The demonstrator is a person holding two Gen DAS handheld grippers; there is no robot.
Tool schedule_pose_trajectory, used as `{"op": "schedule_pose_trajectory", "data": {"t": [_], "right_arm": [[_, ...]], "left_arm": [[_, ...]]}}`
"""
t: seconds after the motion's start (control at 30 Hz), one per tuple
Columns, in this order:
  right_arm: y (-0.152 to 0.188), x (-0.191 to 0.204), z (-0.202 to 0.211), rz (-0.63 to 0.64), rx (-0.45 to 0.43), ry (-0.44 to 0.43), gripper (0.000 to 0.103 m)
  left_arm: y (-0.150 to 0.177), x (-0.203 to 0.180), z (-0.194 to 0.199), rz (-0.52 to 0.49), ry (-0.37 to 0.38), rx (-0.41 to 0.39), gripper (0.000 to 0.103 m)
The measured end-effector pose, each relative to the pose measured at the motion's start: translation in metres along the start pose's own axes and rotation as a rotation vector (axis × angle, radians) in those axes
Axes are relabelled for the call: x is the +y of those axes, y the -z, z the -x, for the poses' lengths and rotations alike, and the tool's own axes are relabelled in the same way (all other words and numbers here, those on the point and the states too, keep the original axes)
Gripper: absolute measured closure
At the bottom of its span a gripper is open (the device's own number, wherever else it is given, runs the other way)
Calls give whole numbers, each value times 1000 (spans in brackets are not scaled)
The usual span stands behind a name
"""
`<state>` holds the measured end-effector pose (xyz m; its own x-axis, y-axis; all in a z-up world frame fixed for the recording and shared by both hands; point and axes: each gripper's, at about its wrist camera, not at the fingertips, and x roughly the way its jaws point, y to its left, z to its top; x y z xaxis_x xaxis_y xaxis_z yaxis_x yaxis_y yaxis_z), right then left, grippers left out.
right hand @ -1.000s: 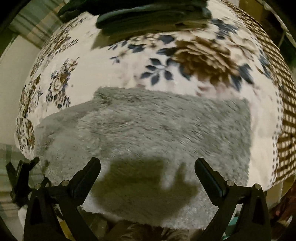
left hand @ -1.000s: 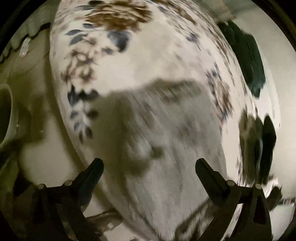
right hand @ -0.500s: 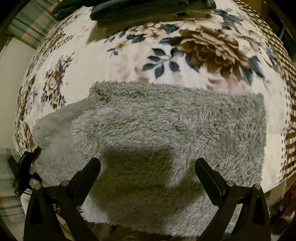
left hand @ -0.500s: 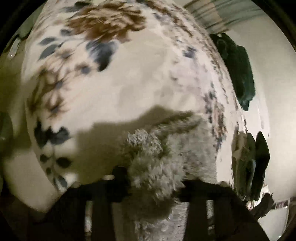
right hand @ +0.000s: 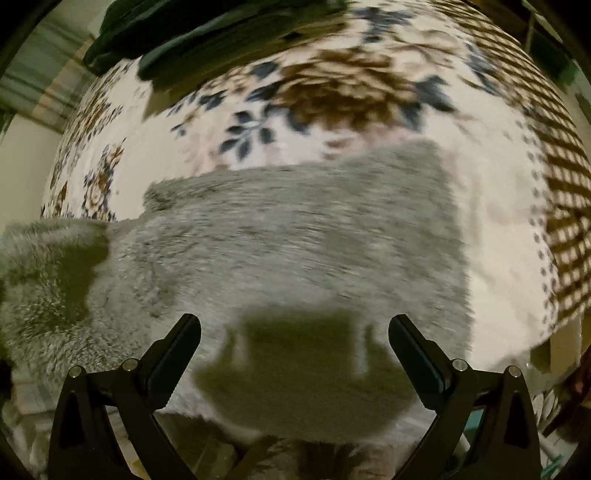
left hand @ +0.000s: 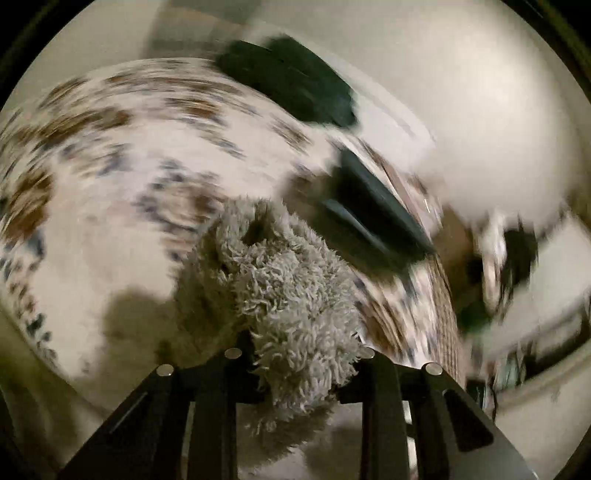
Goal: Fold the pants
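The fuzzy grey pants (right hand: 295, 258) lay spread across the flowered blanket (right hand: 258, 110) on the bed, one end of them bunched up and pinched in the left claw (left hand: 299, 354), whose jaws were clenched on a thick tuft of the pile. The right claw (right hand: 295, 354) hung just above the near edge of the pants with its jaws spread wide and nothing between them. The step in hand looked like carrying the gripped end over to lay it on the rest of the pants. To do that well, the left claw would need to lift high enough that the cloth clears itself and does not drag, then travel straight along the length so the edges line up. The right claw could help by pressing or pinching the near edge to keep the lower layer from sliding on the slippery blanket. The thick pile could slip out of a shallow pinch, so a deep bite mattered. A stack of dark clothes (right hand: 207, 33) sat at the far end of the bed, well apart from the fold.
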<state>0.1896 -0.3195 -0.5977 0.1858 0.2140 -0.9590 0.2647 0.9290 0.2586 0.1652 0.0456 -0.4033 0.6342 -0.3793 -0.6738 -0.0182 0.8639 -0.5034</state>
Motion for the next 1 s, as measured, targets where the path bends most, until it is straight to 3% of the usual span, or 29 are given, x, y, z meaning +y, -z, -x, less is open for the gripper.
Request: {"op": "schedule_pose_trajectory", "data": {"t": [0.13, 0.37, 0.6, 1.0], "right_arm": [[10, -37, 14, -44, 2, 35, 0], [24, -113, 29, -143, -2, 94, 0], [28, -165, 33, -218, -8, 91, 0], [27, -184, 34, -237, -11, 54, 0]], "left_arm": [[43, -88, -42, -114, 39, 172, 81], [109, -159, -108, -253, 14, 347, 81], [152, -177, -138, -303, -40, 462, 81], [155, -180, -157, -264, -121, 502, 79]]}}
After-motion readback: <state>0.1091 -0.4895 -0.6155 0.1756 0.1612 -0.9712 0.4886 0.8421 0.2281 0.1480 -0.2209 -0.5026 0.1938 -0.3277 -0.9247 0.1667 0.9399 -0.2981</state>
